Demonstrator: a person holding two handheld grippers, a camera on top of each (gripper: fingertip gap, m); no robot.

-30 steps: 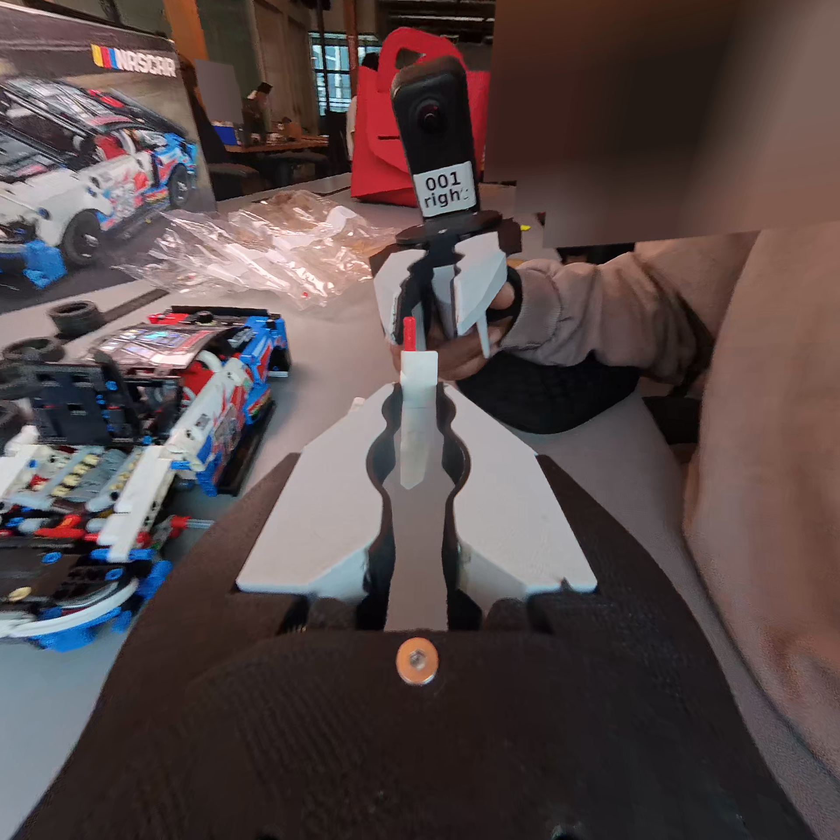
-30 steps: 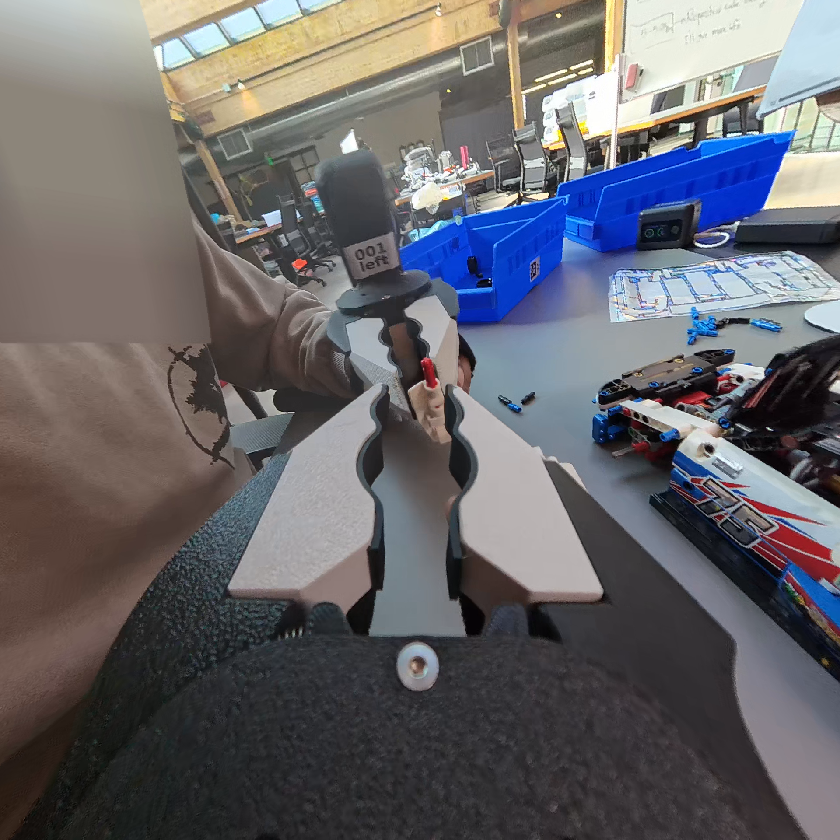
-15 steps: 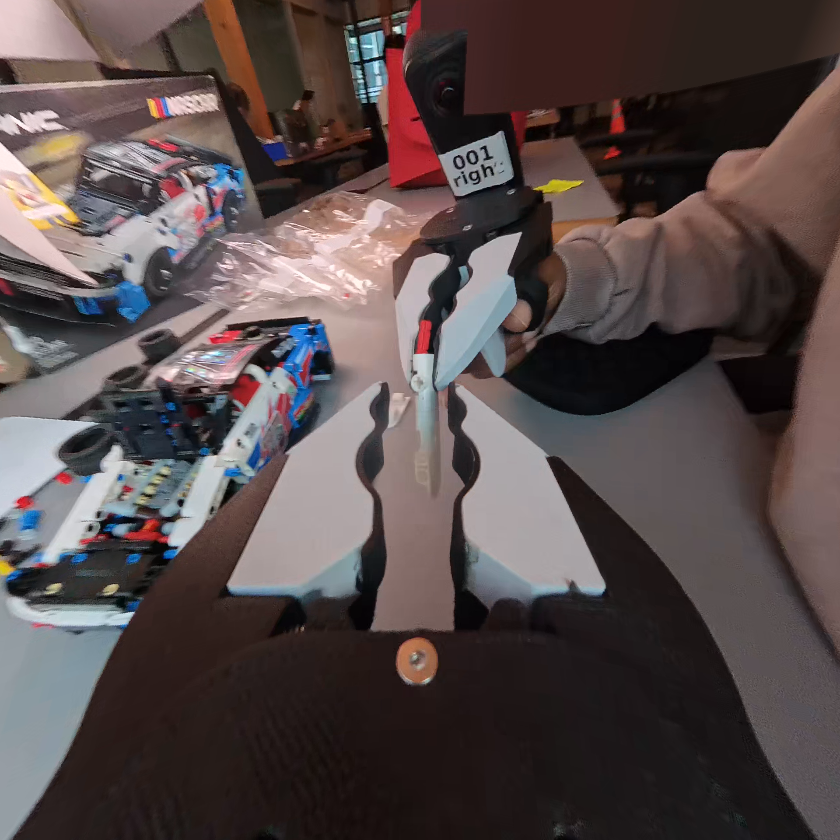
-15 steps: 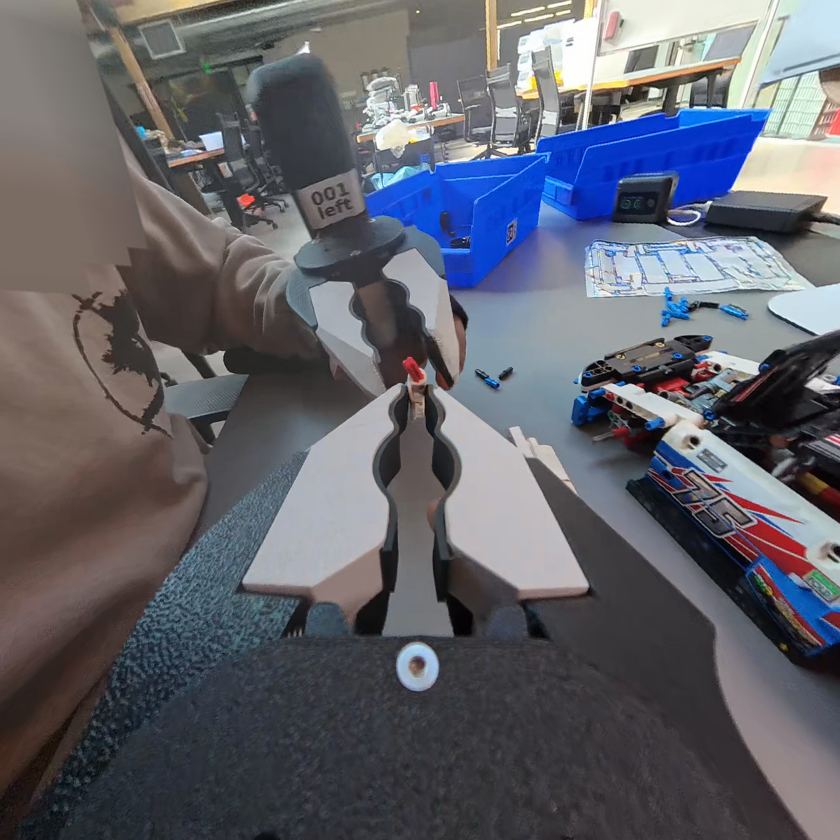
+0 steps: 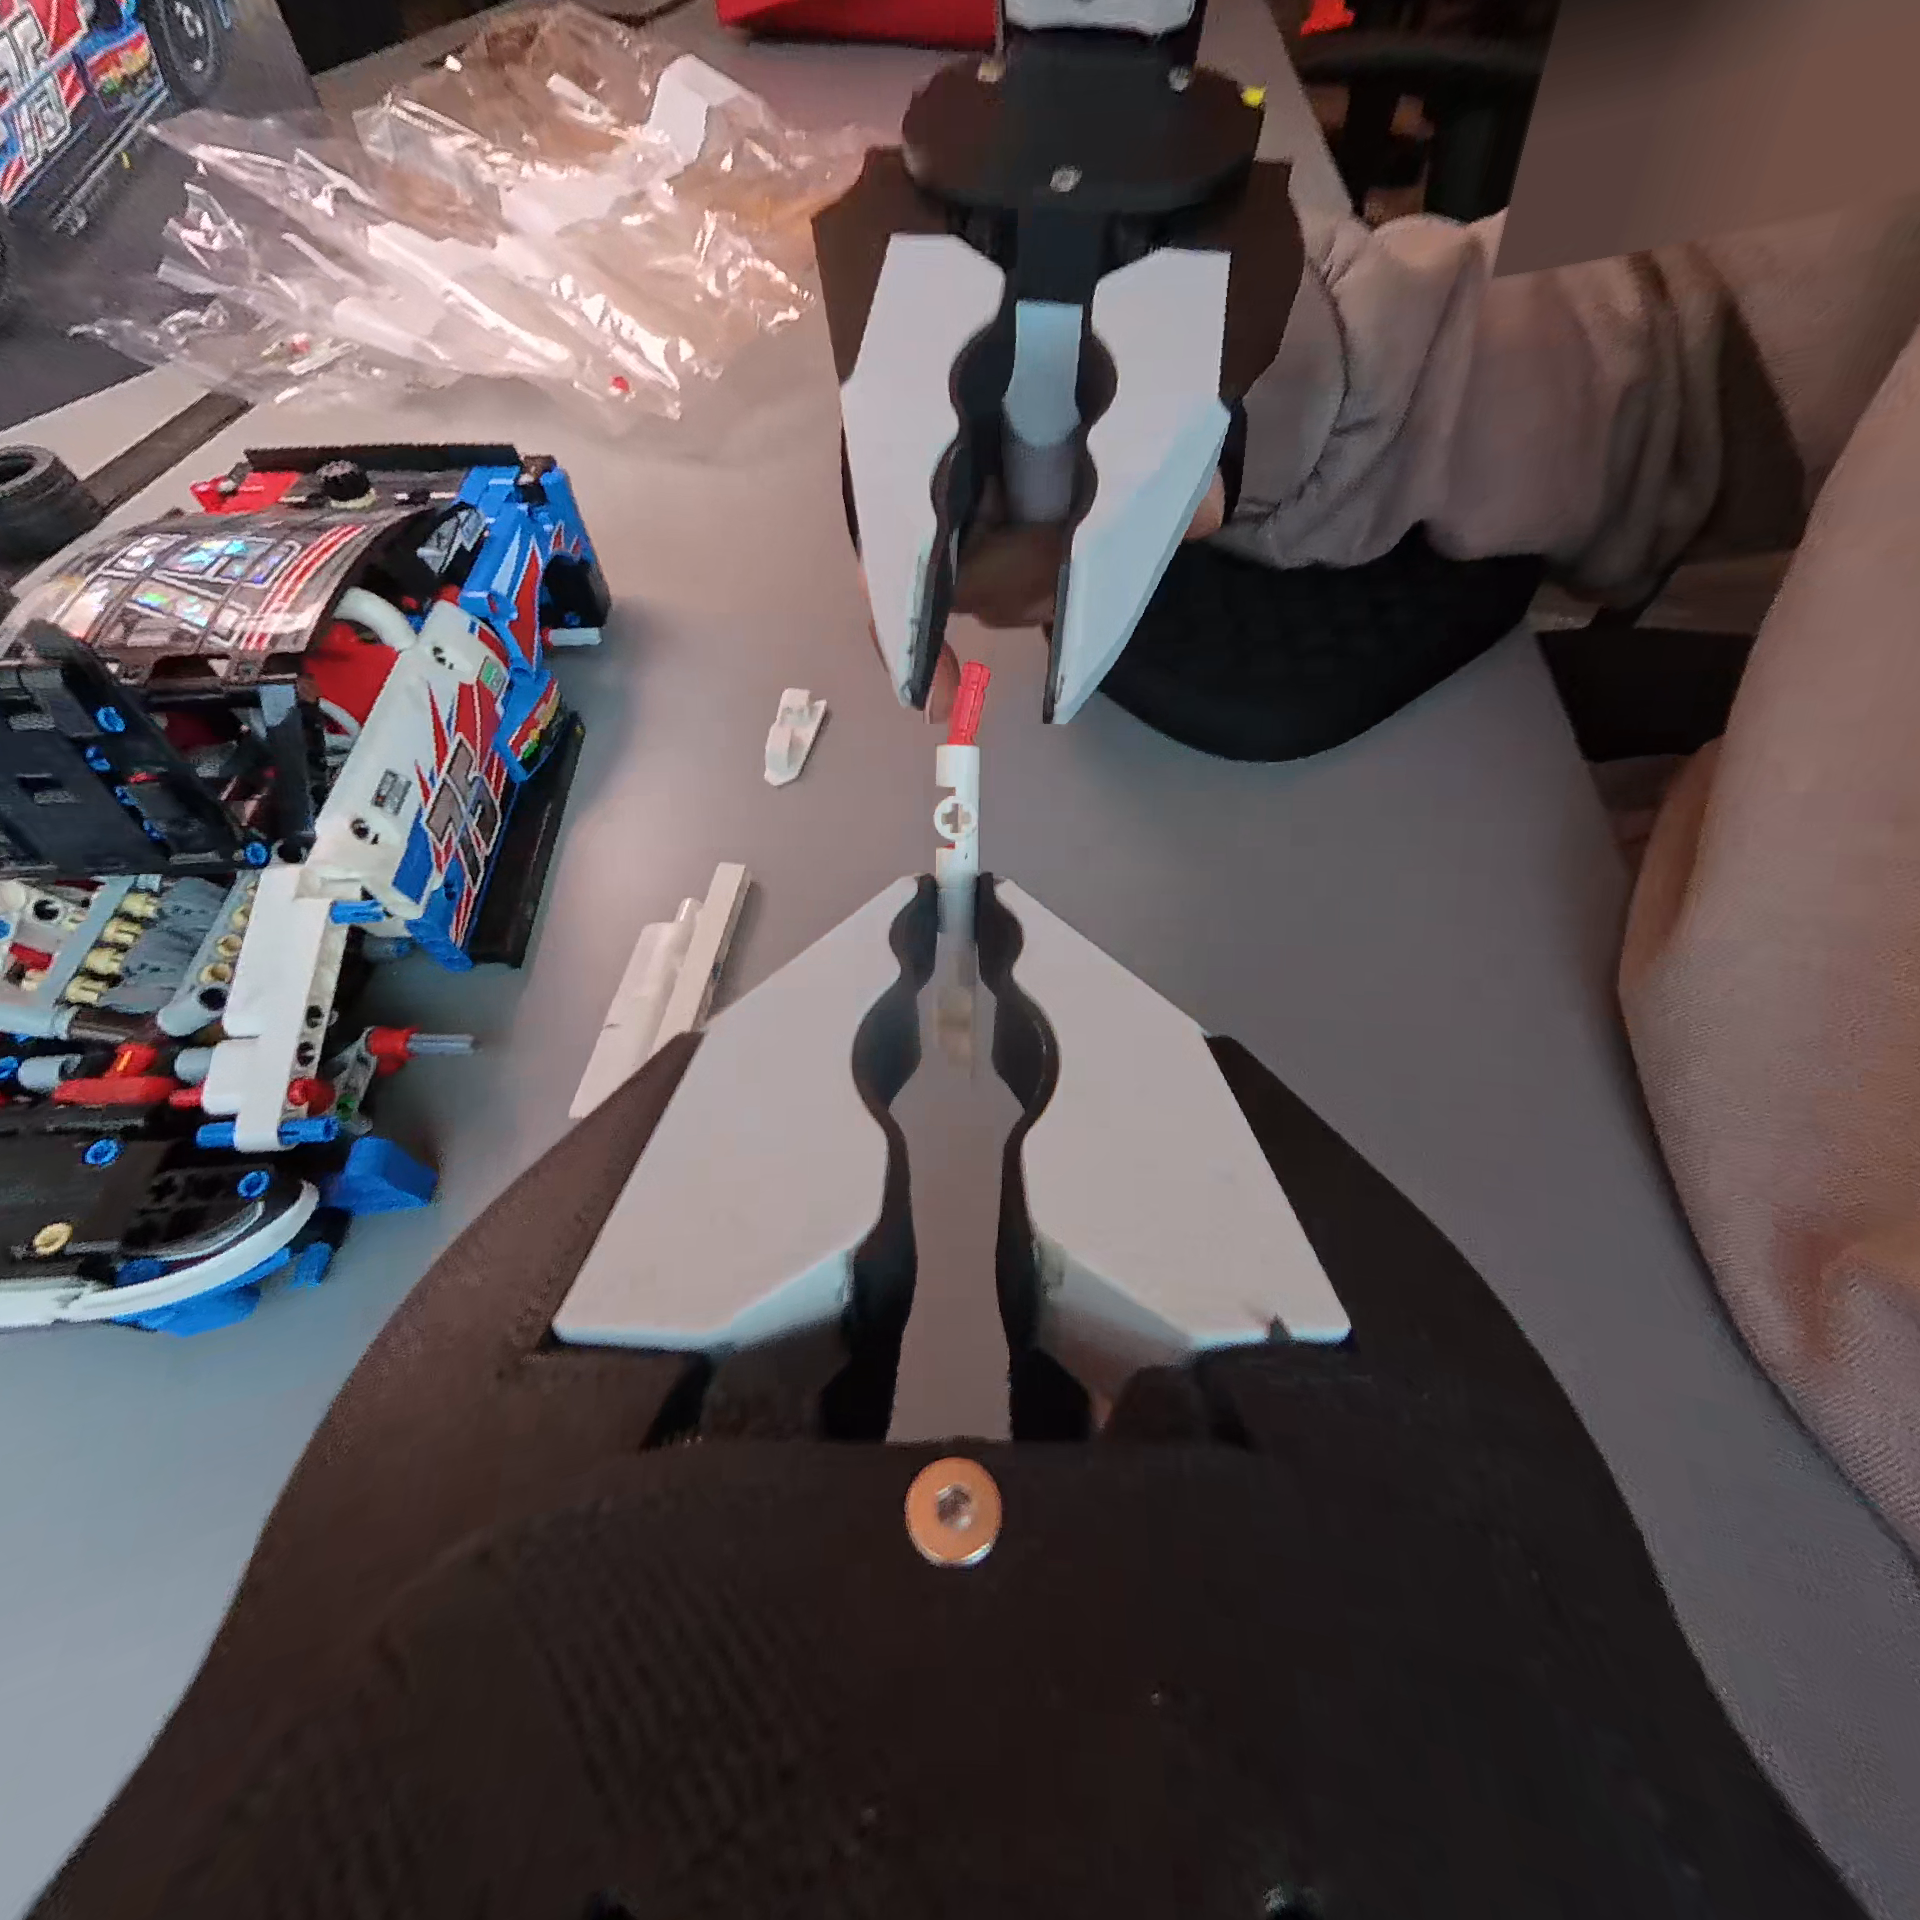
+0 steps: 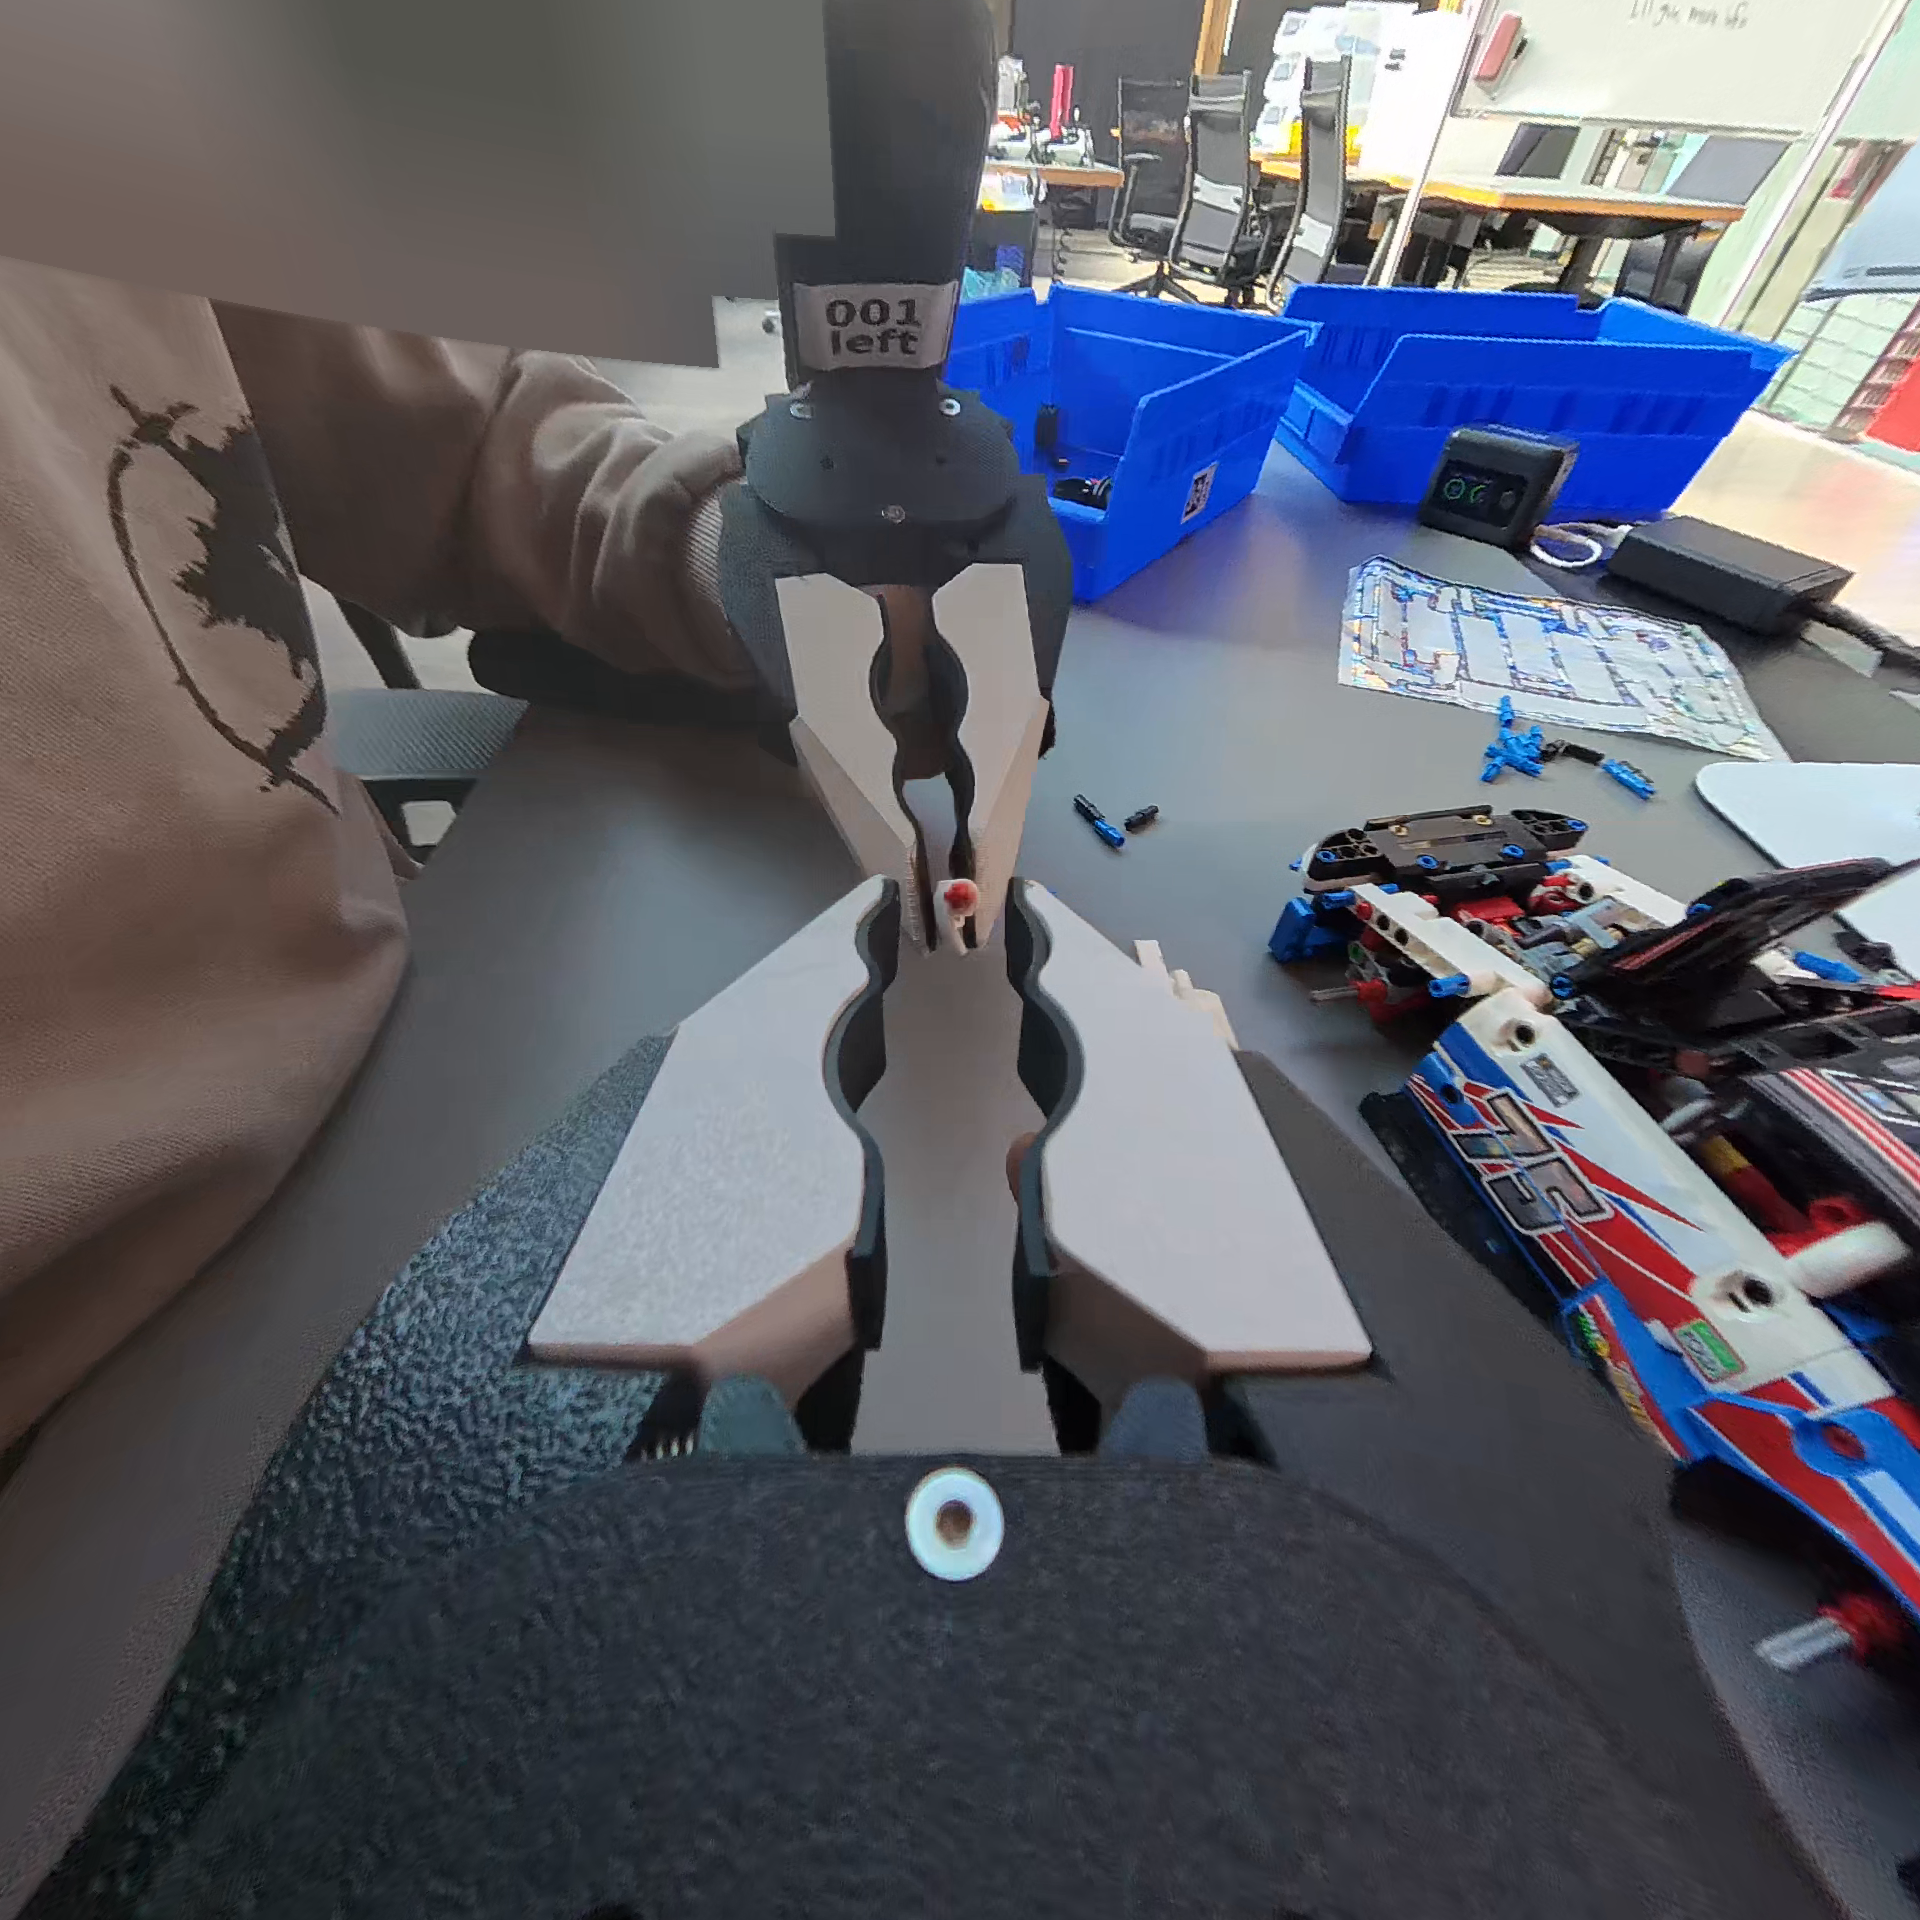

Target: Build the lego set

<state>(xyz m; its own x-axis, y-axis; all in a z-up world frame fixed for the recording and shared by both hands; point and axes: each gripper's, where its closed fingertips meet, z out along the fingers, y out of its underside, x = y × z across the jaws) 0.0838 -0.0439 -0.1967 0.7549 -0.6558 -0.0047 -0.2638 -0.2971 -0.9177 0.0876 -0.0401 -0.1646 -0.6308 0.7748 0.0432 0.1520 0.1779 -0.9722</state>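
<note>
White beam (image 5: 957, 821) pinched in left tool (image 5: 954, 883) | lower end hidden between fingers

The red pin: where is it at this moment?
In the left wrist view the red pin sticks out of the white piece clamped by the left gripper, lying between the open right gripper's tips.

A grey counter (image 6: 1226, 665) fills the foreground of an open workshop. Behind it stand black office chairs (image 6: 1210, 223) and long wooden desks (image 6: 1558, 197), with a whiteboard (image 6: 1662, 62) on the far wall, and daylight falls on the pale floor (image 6: 1808, 488) at the right
</note>
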